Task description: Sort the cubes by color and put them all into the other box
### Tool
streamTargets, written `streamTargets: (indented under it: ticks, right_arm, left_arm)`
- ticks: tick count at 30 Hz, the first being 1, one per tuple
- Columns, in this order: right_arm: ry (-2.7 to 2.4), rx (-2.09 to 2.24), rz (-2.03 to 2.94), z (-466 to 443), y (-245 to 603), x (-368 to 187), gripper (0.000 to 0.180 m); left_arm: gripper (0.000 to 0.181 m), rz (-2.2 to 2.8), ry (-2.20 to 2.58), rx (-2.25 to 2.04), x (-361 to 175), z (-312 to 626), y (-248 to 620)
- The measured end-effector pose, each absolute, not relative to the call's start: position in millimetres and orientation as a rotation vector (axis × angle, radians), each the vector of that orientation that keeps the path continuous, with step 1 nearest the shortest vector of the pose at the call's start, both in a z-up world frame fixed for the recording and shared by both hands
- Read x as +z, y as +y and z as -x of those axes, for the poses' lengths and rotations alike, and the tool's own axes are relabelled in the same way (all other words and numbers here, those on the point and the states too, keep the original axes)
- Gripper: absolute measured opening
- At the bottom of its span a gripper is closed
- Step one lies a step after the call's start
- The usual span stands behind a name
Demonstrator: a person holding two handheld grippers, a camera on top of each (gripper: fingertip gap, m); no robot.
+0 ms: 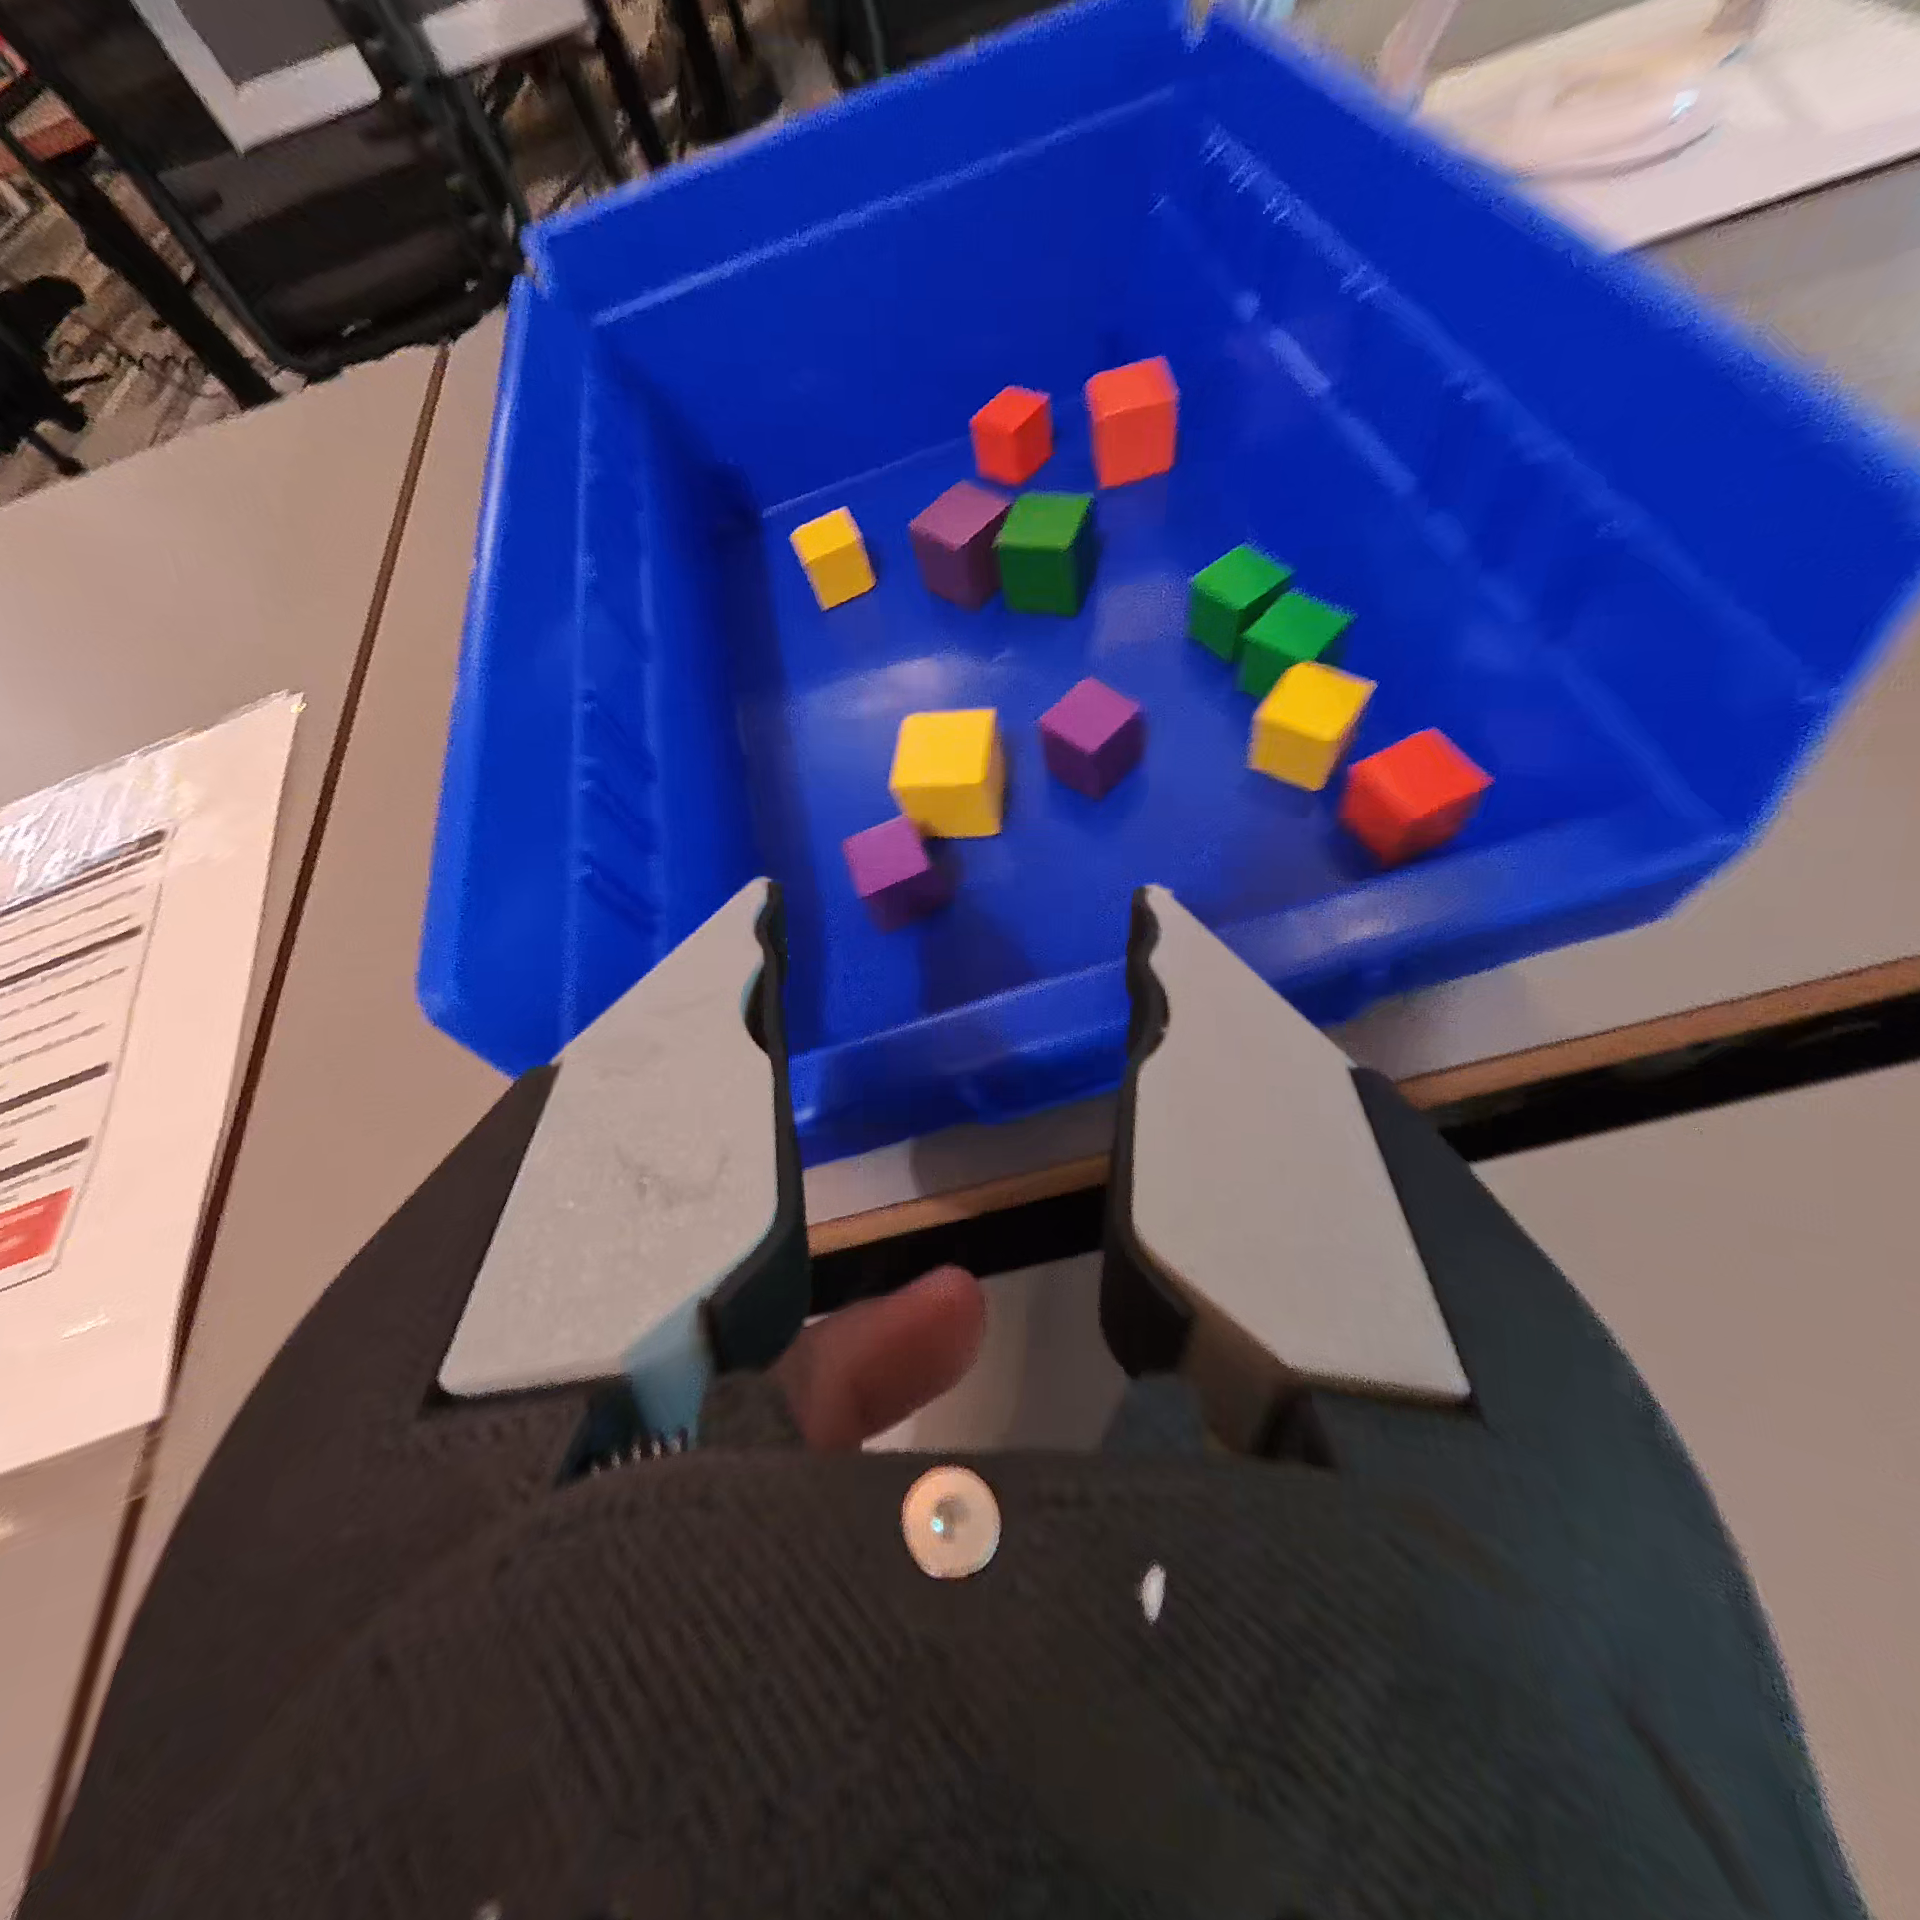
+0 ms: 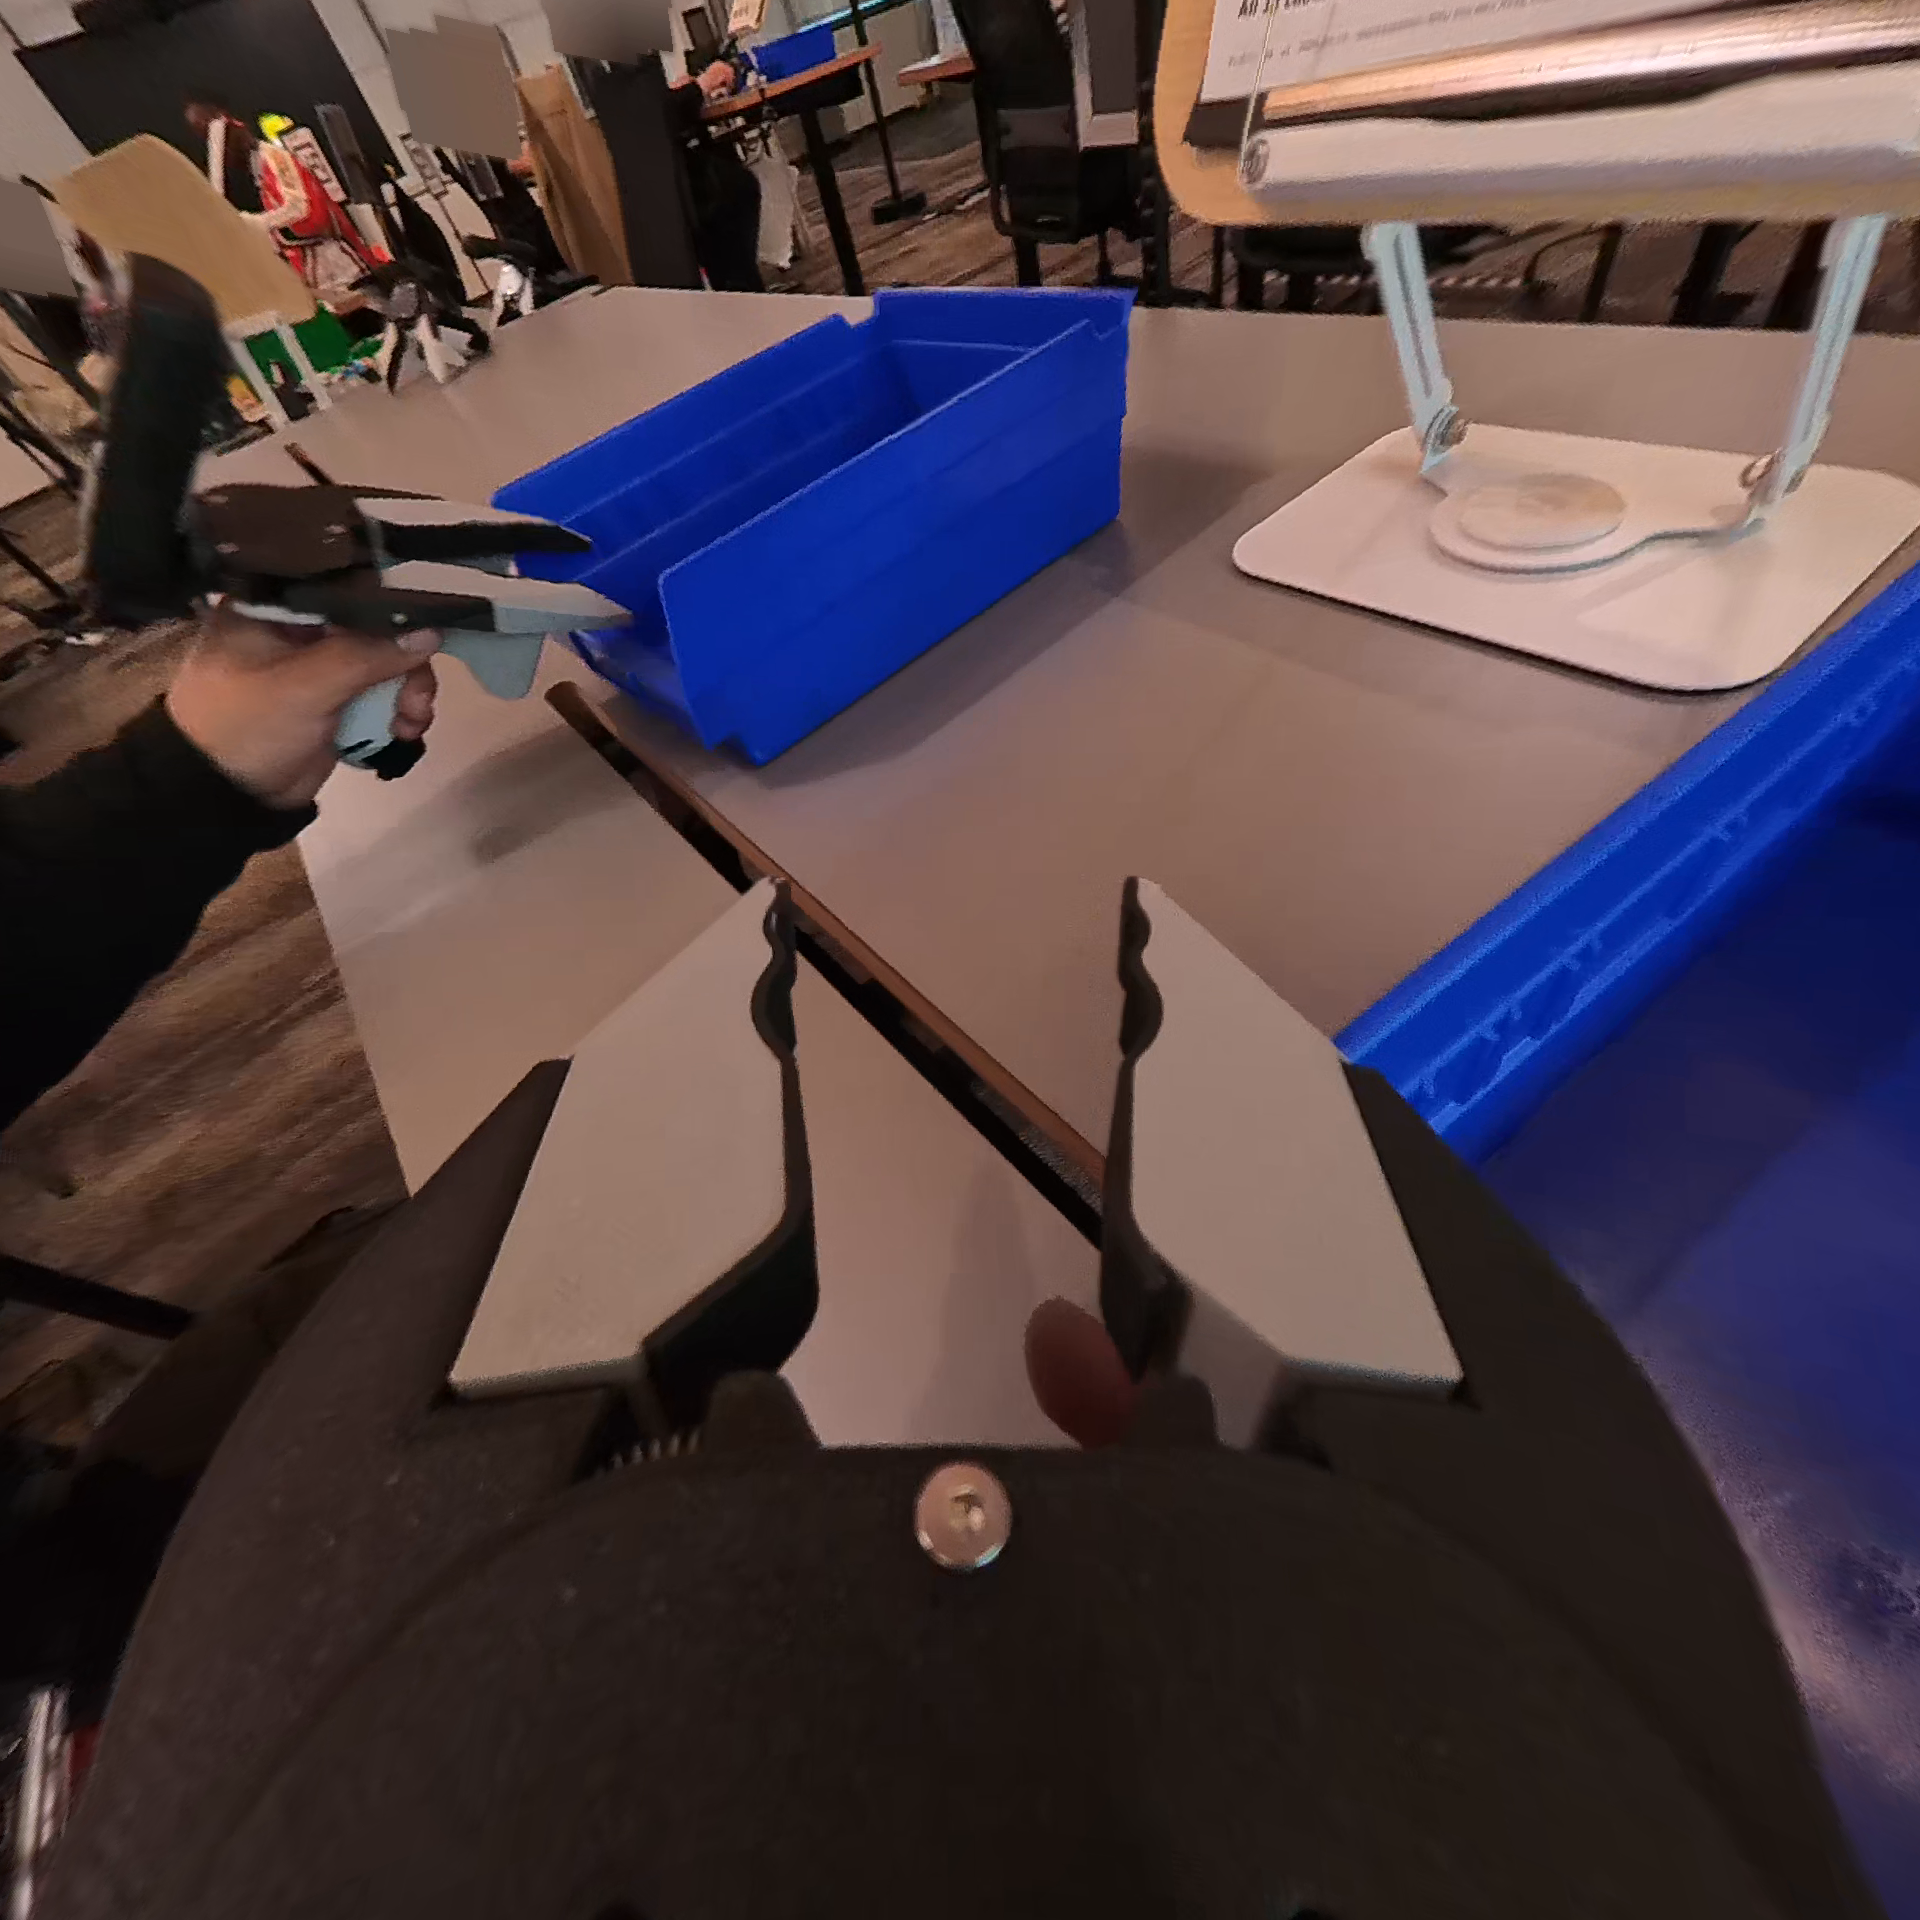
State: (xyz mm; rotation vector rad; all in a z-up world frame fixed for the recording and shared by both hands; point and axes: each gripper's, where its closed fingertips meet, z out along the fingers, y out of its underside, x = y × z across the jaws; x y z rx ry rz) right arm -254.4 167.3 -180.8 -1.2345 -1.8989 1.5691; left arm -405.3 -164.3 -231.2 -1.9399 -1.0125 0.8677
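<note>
- Left wrist view: left gripper (image 1: 954,904) hangs spread and empty over the near wall of the blue box (image 1: 623,644), cubes scattered on its floor.
- Nearest is a purple cube (image 1: 896,869) touching a yellow cube (image 1: 948,771); best drop straight down and pinch its free sides.
- Right gripper (image 2: 954,899) is spread and empty above the table (image 2: 1039,790).
- A second blue box (image 2: 1714,1247) sits beside it, showing no cubes.
</note>
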Motion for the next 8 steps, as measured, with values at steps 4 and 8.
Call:
streamTargets:
  ticks: [4,8]
  right_arm:
    - [-1.844,1.501,1.218,258.9,153.8,-175.2,0.083]
    - [-1.88,1.395,1.22,264.4,133.9,-192.2,0.087]
  left_arm:
    - [0.071,1.878,-0.901,0.82,-206.1,366.5,-112.1]
    - [0.082,1.88,-0.779,0.711,-201.0,321.6,-46.9]
